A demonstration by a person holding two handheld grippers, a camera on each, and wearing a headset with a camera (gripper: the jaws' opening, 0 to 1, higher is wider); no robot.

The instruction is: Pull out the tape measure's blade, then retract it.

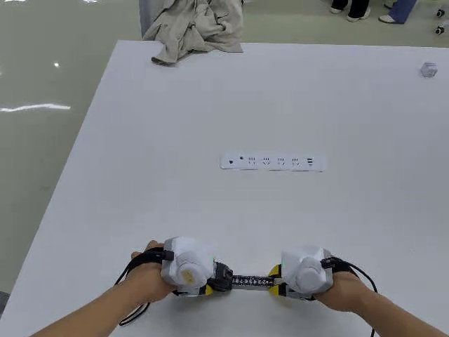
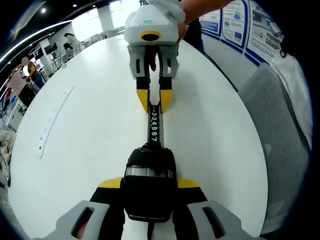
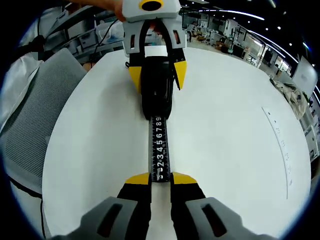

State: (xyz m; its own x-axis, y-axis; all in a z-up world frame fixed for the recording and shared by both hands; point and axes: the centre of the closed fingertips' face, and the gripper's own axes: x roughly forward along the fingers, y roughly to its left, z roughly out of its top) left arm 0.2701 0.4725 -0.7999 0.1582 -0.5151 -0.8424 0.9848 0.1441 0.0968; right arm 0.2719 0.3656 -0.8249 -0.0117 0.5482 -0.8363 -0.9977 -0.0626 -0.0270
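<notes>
At the bottom centre of the head view, the left gripper (image 1: 215,278) is clamped around the black tape measure case (image 1: 222,276), with its yellow-tipped jaws pressing the case's two sides. A short length of numbered blade (image 1: 251,281) runs rightward from the case to the right gripper (image 1: 275,281), whose jaws are pinched narrowly on the blade's end. Beneath them is a white table (image 1: 210,140). A white power strip (image 1: 272,163) lies mid-frame, and a crumpled cloth (image 1: 196,28) sits at the top edge.
</notes>
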